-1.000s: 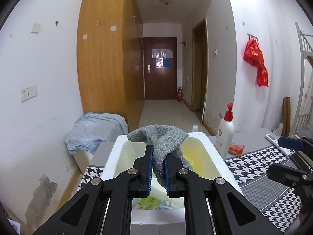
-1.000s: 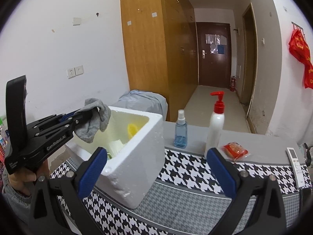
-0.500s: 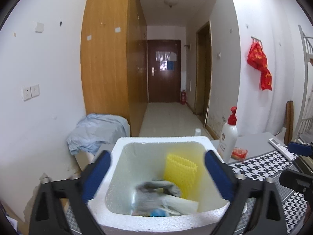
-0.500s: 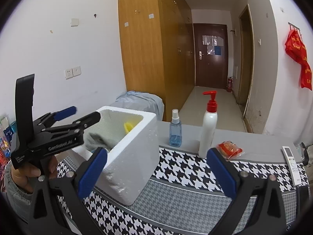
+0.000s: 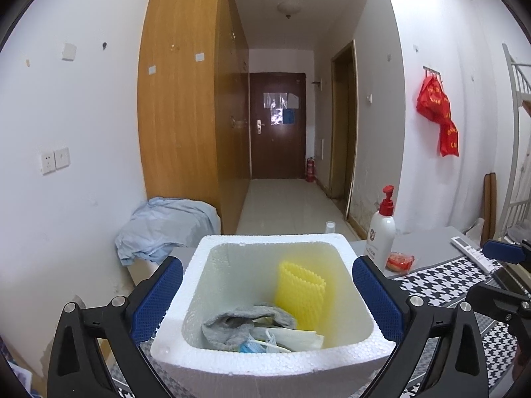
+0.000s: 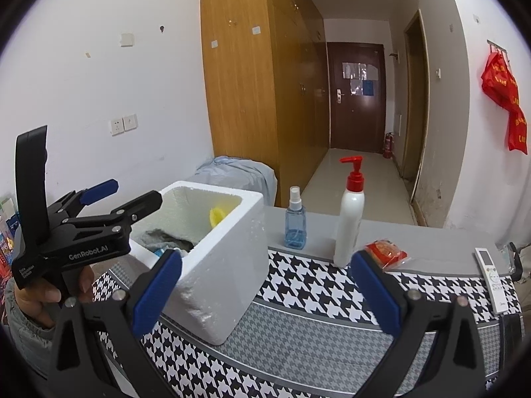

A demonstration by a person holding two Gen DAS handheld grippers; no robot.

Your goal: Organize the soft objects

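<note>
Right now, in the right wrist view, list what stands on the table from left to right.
Foam box → blue spray bottle → white pump bottle → red packet → remote control.

Setting: a lived-in home or dormitory-type room, not a lab or shop. Evidence:
- Tall wooden wardrobe (image 5: 189,106) along the left wall, running into a narrow corridor.
- Dark brown entry door (image 5: 277,126) at the far end, papers stuck on it; small fire extinguisher (image 5: 310,169) on the floor just beside it.
- Red bags (image 5: 438,112) hanging from wall hooks, right side.
- White bunk-bed ladder (image 5: 516,152) at far right edge.
- Near table under a houndstooth cloth (image 6: 315,298), carrying a pump bottle (image 6: 350,222), a spray bottle (image 6: 295,219) and a remote control (image 6: 491,275).
- Crumpled blue bedding (image 5: 166,229) heaped low on the left.
</note>
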